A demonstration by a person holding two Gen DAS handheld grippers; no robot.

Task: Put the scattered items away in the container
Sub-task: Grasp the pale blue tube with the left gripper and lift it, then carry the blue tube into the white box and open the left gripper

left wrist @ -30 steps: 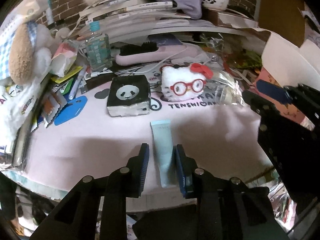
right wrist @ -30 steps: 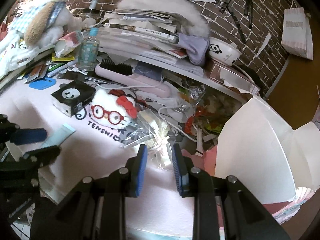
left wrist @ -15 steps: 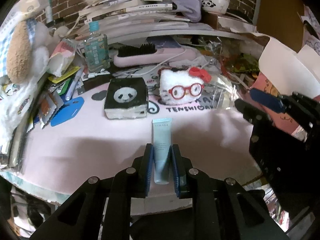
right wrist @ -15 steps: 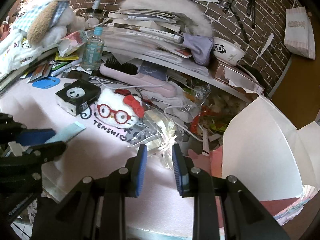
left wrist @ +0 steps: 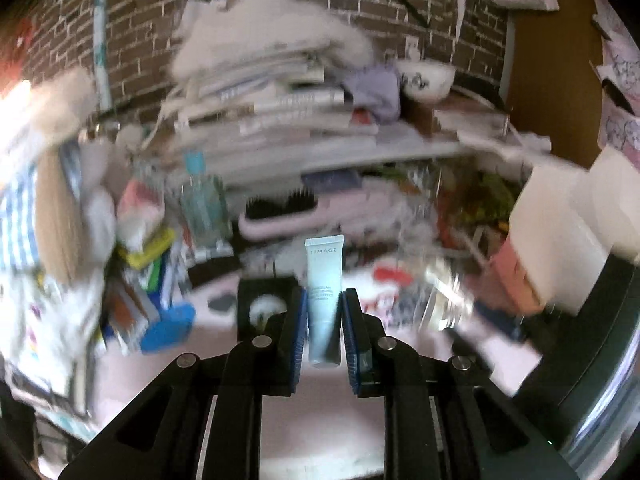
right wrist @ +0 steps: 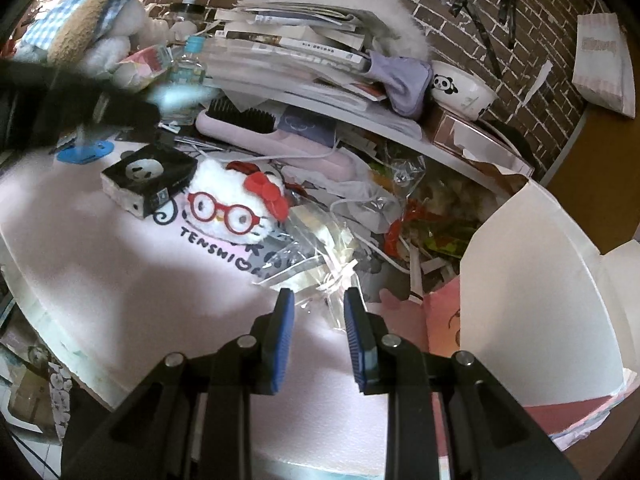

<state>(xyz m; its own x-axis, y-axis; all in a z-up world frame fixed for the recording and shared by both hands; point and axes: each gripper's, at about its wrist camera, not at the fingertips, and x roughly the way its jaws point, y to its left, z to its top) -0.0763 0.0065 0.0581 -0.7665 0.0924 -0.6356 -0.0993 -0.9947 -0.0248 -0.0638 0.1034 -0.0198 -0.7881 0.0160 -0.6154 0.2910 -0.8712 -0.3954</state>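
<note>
The left tool (left wrist: 323,316) is clenched on a slim pale-blue tube (left wrist: 323,280), its ribbed blue pads pressing the tube's smooth plastic sides; the flat crimped end points away from the camera, the round cap sits low between the fingers. The tube is lifted clear of the pink surface (right wrist: 120,280); everything behind it is motion-blurred.

The right tool (right wrist: 318,320) is released, its jaws standing apart with nothing between them, hovering above the pink surface just short of a crinkled clear plastic bag (right wrist: 320,252). Beyond lie a fluffy white plush cat head (right wrist: 228,204) with red round glasses and a red bow, and beside it a square black box (right wrist: 150,178) printed with a panda. At right stands a white cardboard box (right wrist: 532,300) with upright flaps.
</note>
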